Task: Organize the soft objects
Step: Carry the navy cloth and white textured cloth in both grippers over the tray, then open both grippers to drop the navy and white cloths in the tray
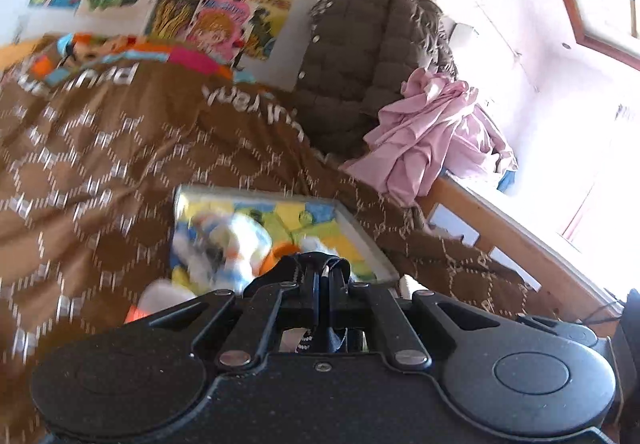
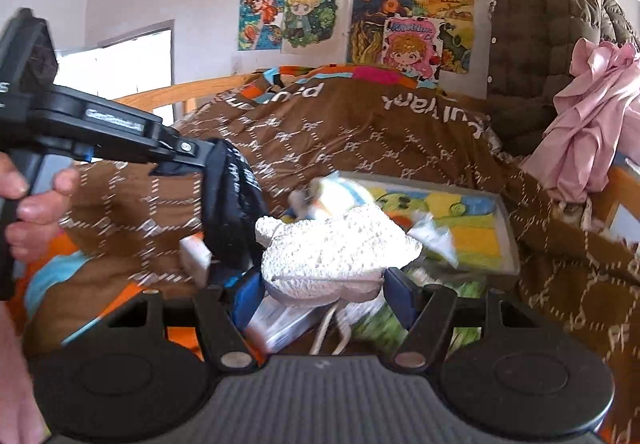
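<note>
Here the left gripper (image 2: 212,164) is clenched on a dark navy cloth strap with white lettering (image 2: 232,204), which hangs above the brown patterned bedspread (image 2: 360,132). The right gripper (image 2: 324,284) grasps a white crocheted soft piece (image 2: 336,248) between its blue-padded fingers (image 2: 402,294), just before the shallow grey tray (image 2: 506,228) holding colourful soft toys on the bed.
</note>
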The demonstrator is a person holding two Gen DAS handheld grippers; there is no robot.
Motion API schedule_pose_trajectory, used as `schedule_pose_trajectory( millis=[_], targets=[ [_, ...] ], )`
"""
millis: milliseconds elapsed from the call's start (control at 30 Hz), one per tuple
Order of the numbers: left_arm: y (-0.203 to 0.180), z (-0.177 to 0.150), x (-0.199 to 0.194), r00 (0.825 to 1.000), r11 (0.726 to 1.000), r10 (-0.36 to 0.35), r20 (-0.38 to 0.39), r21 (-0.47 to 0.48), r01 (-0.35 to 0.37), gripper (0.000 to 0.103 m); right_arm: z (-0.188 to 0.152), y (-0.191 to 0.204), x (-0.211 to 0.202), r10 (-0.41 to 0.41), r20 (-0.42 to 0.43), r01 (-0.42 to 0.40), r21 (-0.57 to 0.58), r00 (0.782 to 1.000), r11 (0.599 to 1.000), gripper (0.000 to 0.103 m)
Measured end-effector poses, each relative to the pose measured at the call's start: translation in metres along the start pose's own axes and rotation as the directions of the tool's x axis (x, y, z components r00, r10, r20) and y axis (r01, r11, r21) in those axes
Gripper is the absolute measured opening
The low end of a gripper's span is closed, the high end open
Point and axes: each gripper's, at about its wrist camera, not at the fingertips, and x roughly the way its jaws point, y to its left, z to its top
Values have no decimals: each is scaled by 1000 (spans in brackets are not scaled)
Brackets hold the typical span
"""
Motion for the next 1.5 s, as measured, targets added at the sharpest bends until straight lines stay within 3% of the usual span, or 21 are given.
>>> schedule_pose_trajectory(
  millis=[133, 400, 600, 767, 1067, 1267, 1500],
  targets=[
    [-1, 27, 34, 1000, 1000, -1, 21, 4, 1, 4, 20, -23, 33, -45, 6, 45, -24, 999, 999, 70],
    [-2, 64, 138, 1000, 1000, -13, 27, 14, 13, 4, 27, -84, 106, -158, -13, 159, 79, 987, 984, 70],
    [0, 69, 209, 1000, 1000, -24, -6, -5, 24, 4, 17, -129, 142, -216, -64, 225, 199, 974, 954, 70],
    [5, 52, 248, 998, 999, -27, -64, 16, 28, 4, 13, -147, 163, -229, -122, 253, 234, 966, 939, 70],
    [27, 18, 278, 980, 999, 10, -201, 41, -2, 4, 6, -154, 193, -210, -181, 257, 298, 961, 919, 70],
    [34, 8, 283, 971, 998, 32, -237, 54, -20, 6, 6, -151, 201, -203, -193, 255, 304, 960, 918, 71],
    [29, 0, 279, 967, 994, 72, -246, 98, -49, 21, 2, -148, 200, -191, -204, 247, 298, 960, 922, 75]
  ],
)
